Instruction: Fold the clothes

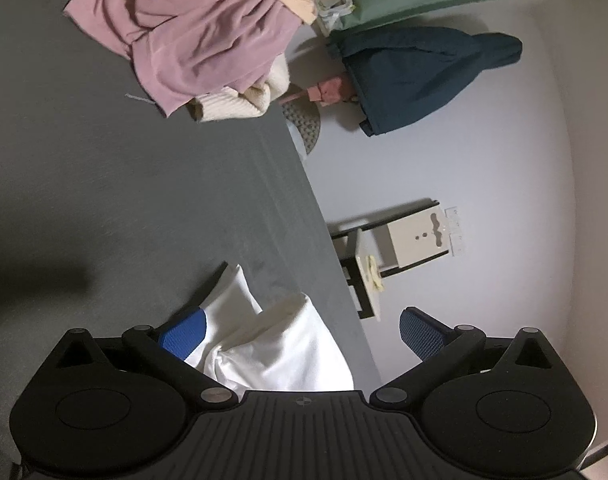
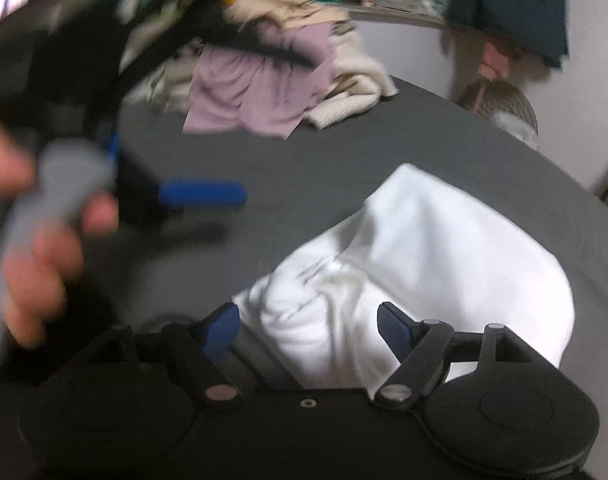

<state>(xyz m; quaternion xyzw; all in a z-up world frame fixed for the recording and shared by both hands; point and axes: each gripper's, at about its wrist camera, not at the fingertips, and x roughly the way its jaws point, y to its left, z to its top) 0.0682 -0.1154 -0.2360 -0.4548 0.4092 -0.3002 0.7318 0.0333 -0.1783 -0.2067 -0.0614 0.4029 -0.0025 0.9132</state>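
One white cloth (image 2: 435, 256) lies on the grey bed (image 1: 144, 200), at 6 o'clock in both views. Two claws show. The left gripper (image 1: 304, 330) is wide apart, with the cloth lying loose between its fingers. The right gripper (image 2: 307, 326) is apart too, over the cloth. One clothes pile (image 1: 192, 36) sits at 12 o'clock. The left hand (image 2: 36, 232) is blurry. One blue coat (image 1: 423, 76) hangs on the white wall.

My left wrist camera, rolled sideways, looks along the grey bed (image 1: 144, 200); my right looks steeply down, close. Both share the white garment (image 2: 443, 260).
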